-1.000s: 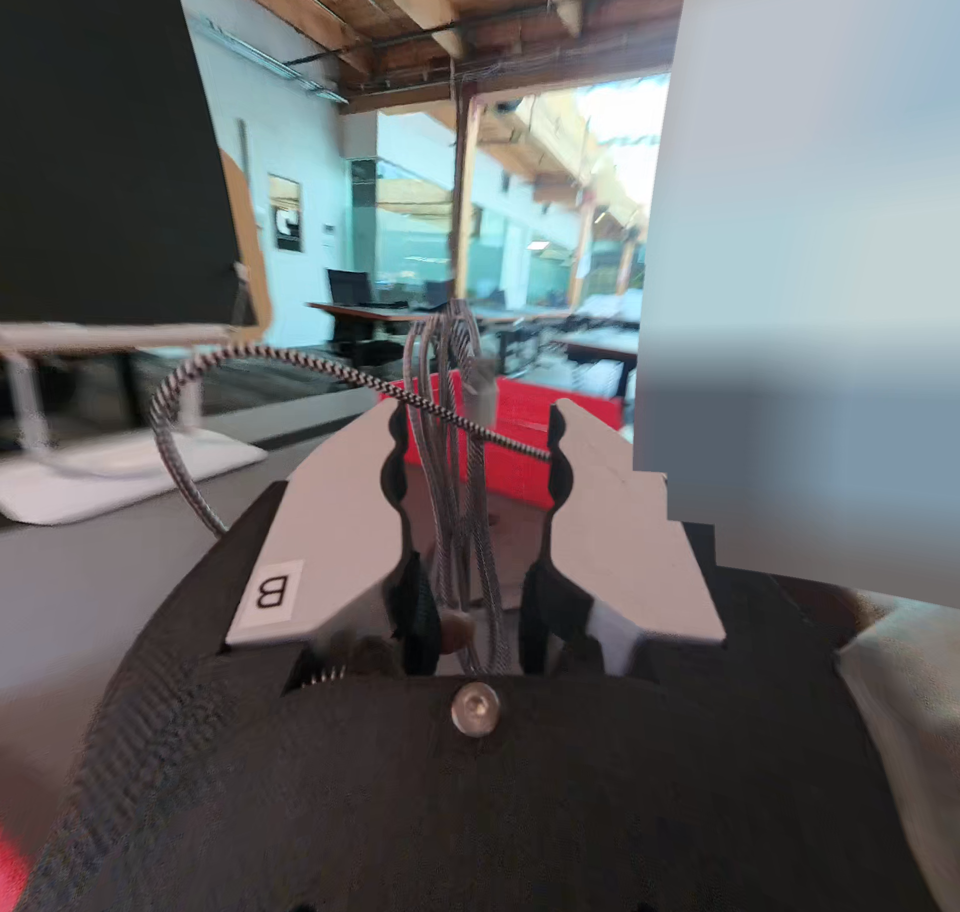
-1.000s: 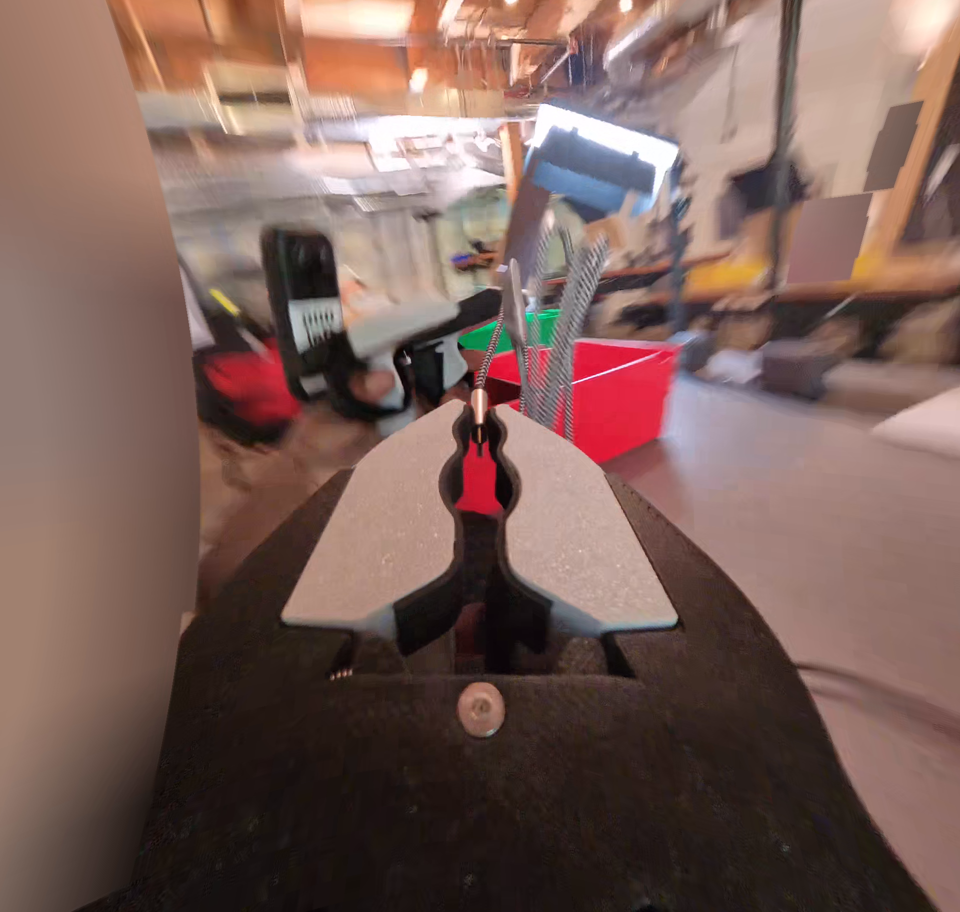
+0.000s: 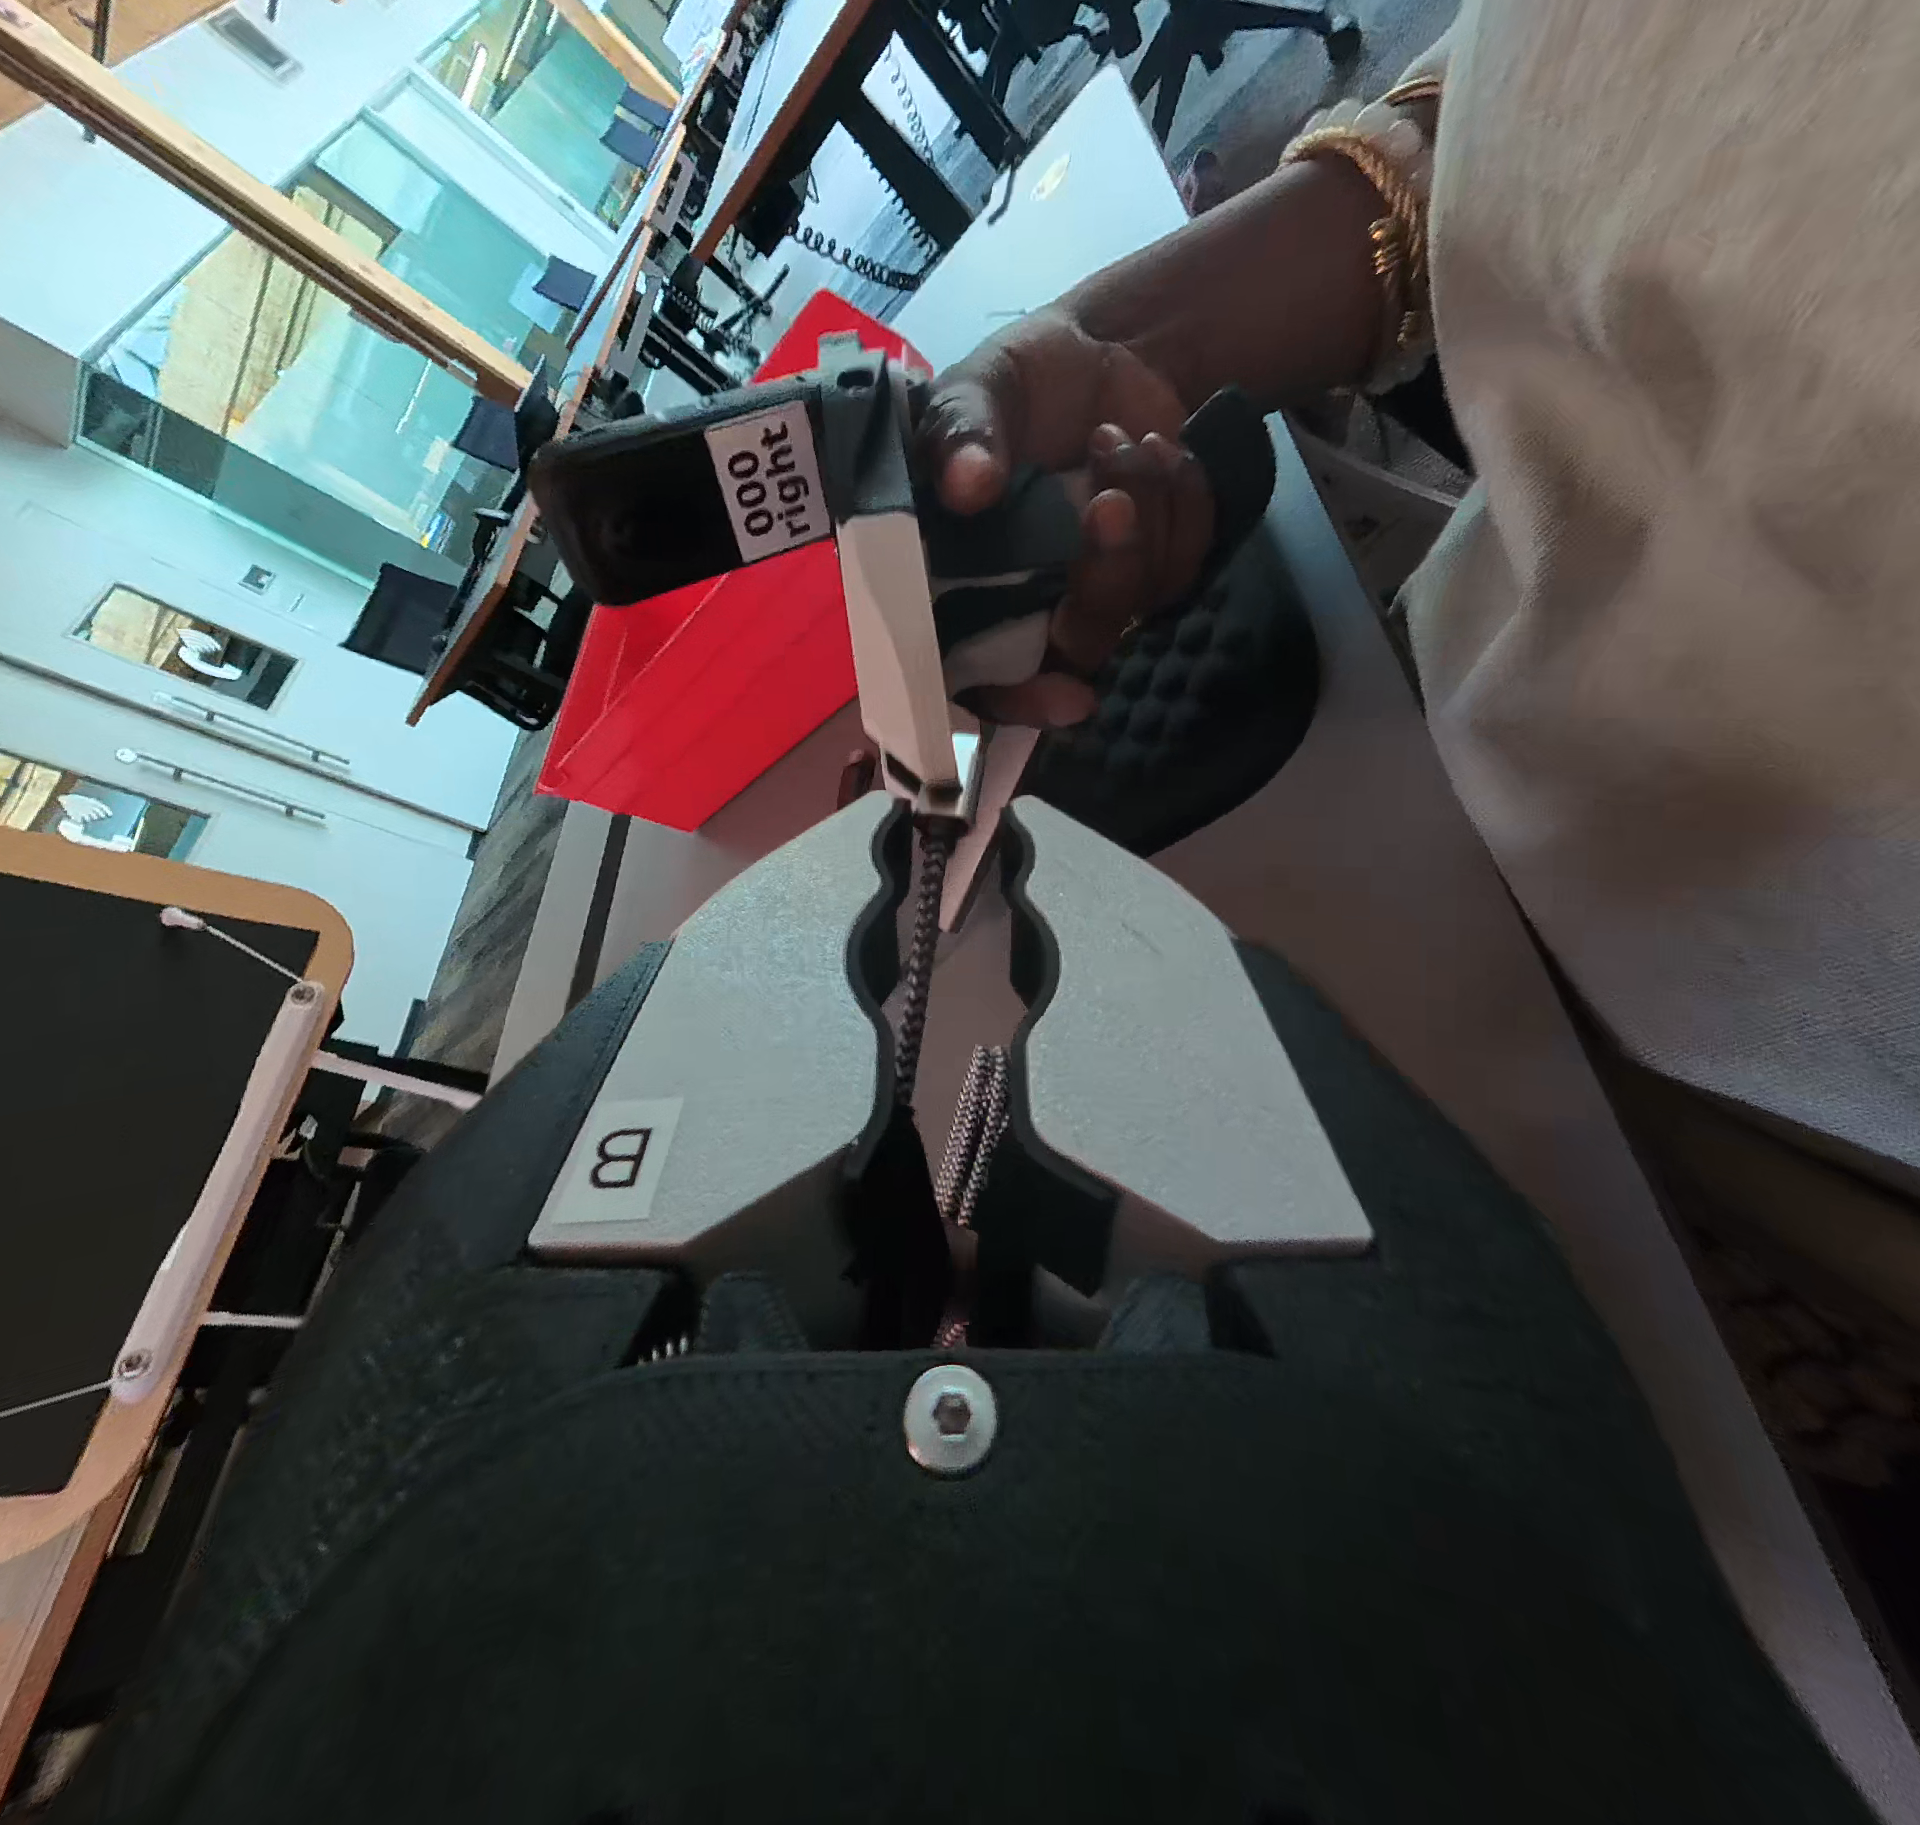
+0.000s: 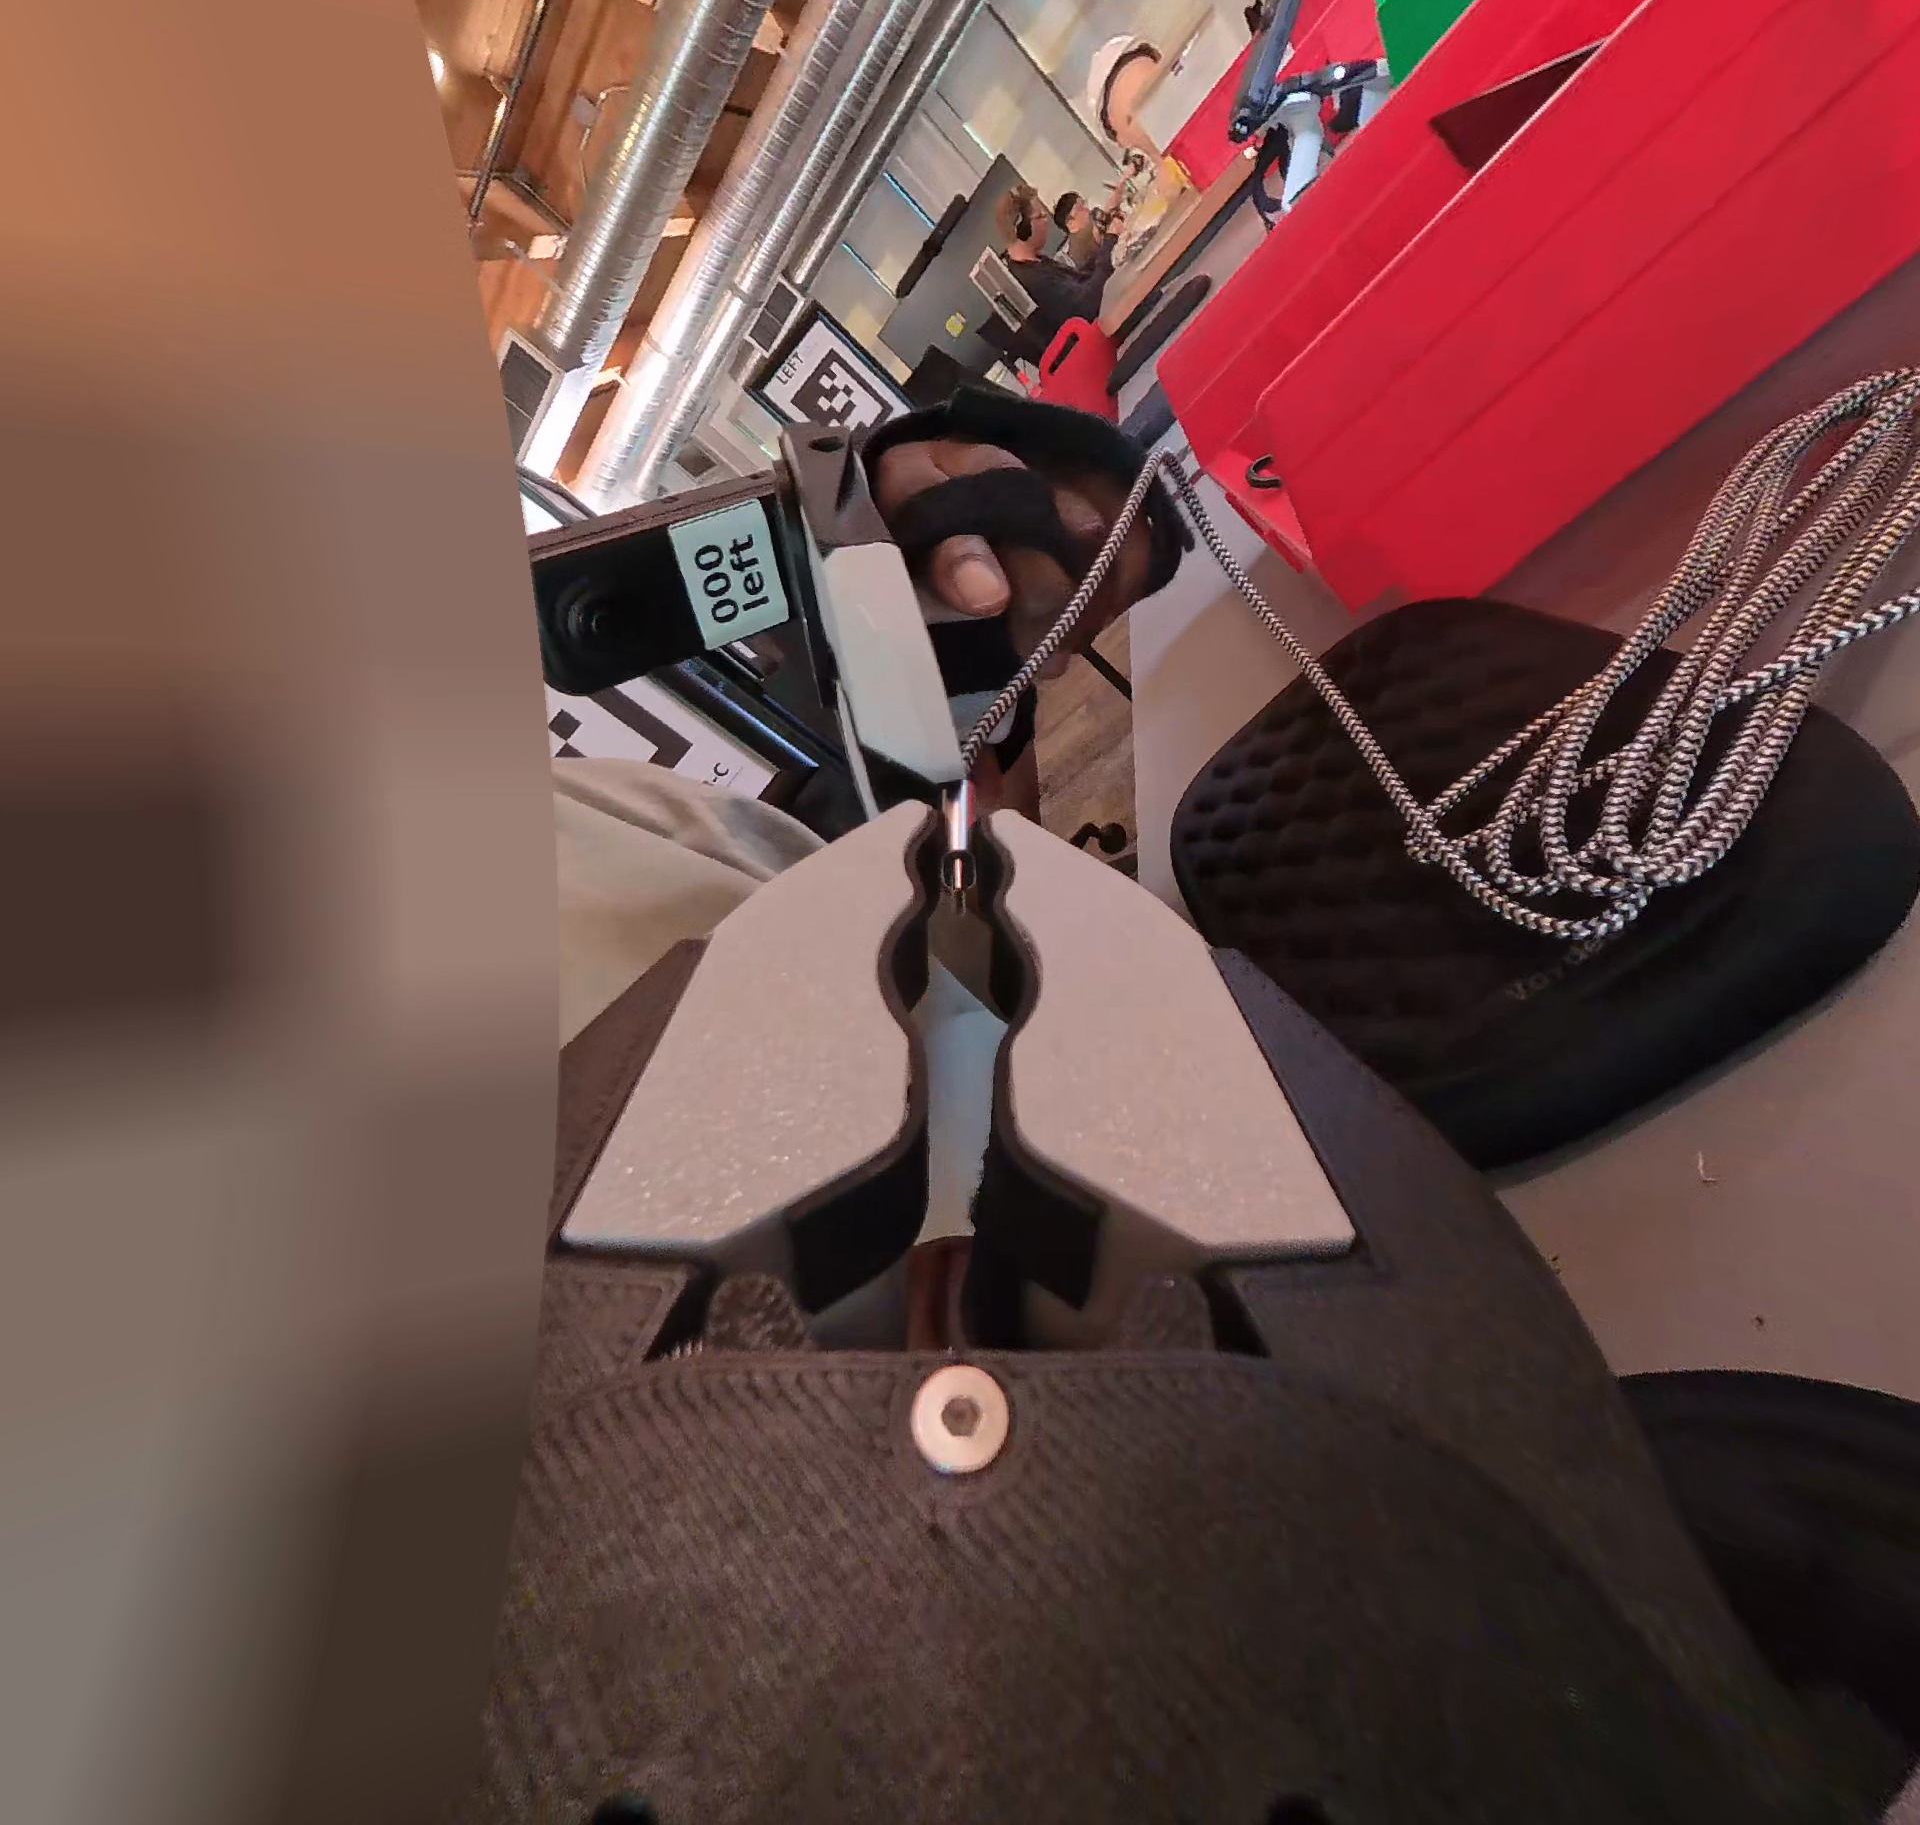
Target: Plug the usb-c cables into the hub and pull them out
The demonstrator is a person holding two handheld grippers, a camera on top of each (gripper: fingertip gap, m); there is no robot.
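Between the two facing tools, the left gripper [image 3: 940,840] pinches the limp braided cable [image 3: 914,986] while the right gripper [image 4: 961,825] clamps its slim metal plug [image 4: 958,845], best held by that rigid, probably slippery shell.

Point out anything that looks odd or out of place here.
No hub shows. Both grippers pinch one black-and-white braided cable: right gripper on its silver plug, left gripper on the cord, held off the grey table.
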